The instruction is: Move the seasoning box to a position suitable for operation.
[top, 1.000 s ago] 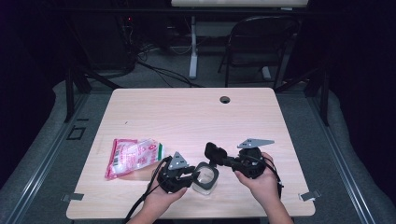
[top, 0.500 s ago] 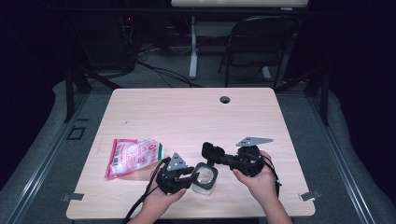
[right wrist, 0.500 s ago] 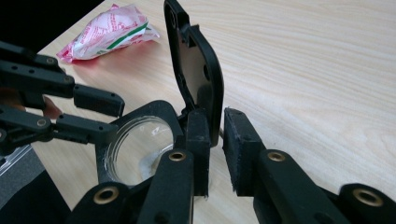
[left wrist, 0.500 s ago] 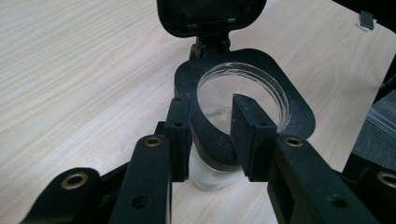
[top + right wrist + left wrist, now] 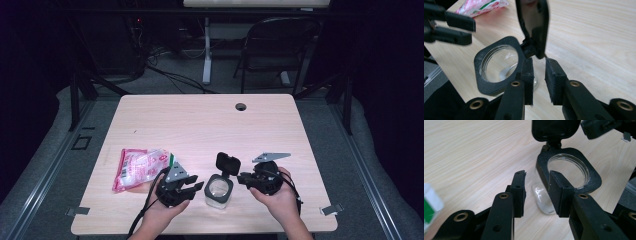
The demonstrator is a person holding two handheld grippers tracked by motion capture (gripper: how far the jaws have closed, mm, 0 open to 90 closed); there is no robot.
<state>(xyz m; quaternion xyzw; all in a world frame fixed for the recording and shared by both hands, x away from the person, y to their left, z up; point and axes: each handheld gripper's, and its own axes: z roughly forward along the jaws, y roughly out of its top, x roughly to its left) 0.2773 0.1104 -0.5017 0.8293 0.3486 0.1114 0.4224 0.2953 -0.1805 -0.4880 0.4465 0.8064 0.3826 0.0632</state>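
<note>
Two grippers, high view: the left gripper (image 5: 192,190) and right gripper (image 5: 243,179) flank a clear glass jar with a black square collar and hinged black flip lid (image 5: 219,189), near the table's (image 5: 200,120) front edge, about midway along it. The lid stands open. A red-and-white plastic packet (image 5: 137,167) lies toward the left edge.
Left gripper view, jaws: partly parted, having just been opening; the right-hand pad (image 5: 557,191) sits against or just before the jar's collar (image 5: 571,170), the other pad clear of the glass. Nothing gripped.
Left gripper view, advice: I would re-seat both pads on the glass body below the collar, since a loose jar will skid.
Right gripper view, jaws: narrowly parted, just been opening, empty, tips right below the lid's hinge (image 5: 531,48).
Right gripper view, lid: upright (image 5: 532,22) over the open mouth (image 5: 499,63).
Right gripper view, advice: keep off the lid so it doesn't swing shut; hold the jar steady for filling.
</note>
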